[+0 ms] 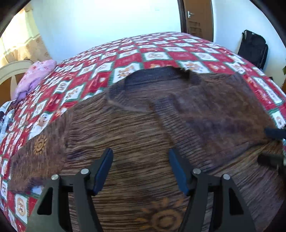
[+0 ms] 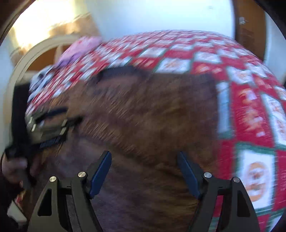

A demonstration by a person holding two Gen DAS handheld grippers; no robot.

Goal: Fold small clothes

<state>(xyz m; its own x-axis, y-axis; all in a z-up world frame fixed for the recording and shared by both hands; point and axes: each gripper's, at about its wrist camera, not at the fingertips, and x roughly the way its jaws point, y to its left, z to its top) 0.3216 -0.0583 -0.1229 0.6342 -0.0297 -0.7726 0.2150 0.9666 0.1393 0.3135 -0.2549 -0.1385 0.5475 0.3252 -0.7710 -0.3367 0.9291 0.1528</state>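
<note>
Red checked quilt (image 1: 160, 53) under brown sweater (image 1: 143, 116) — white walls, wooden door (image 1: 196, 16).

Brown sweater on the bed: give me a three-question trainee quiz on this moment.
1. True or false: the left gripper has its fingers clamped on the brown sweater.
2. What covers the bed? A) a plain white sheet B) a red and white checked quilt C) a bare mattress
3. What pink thing lies at the far left of the bed?

Key: 1 false, both grippers are open above it; 2 B; 3 a pink bundle of cloth.
</note>
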